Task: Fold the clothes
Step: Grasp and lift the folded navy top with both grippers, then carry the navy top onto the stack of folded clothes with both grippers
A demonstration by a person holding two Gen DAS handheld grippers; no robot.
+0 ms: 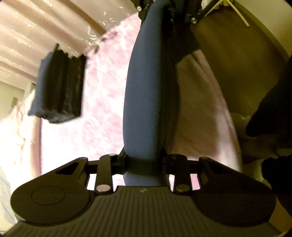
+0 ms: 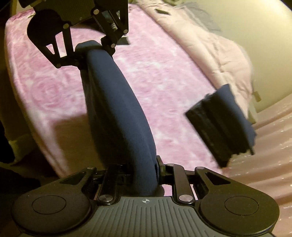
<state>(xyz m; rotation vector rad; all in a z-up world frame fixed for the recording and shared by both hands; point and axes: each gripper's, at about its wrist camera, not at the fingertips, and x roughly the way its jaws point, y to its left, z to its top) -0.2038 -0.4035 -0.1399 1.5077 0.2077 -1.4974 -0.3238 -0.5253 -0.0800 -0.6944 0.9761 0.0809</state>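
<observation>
A folded navy blue garment [image 1: 146, 94] is stretched in the air between my two grippers, above a bed. My left gripper [image 1: 144, 164] is shut on one end of it. My right gripper [image 2: 144, 175] is shut on the other end [image 2: 120, 109]. Each view shows the other gripper at the top, clamped on the far end: the right gripper [image 1: 169, 16] and the left gripper [image 2: 91, 49]. A stack of folded dark clothes [image 1: 58, 87] lies on the bed; it also shows in the right wrist view [image 2: 222, 124].
The bed has a pink patterned blanket [image 2: 160, 76]. A pale pink quilt [image 2: 215, 51] is bunched at one side. Pink curtains [image 1: 36, 32] hang beyond the stack. The bed's edge [image 2: 45, 131] drops to a dark floor.
</observation>
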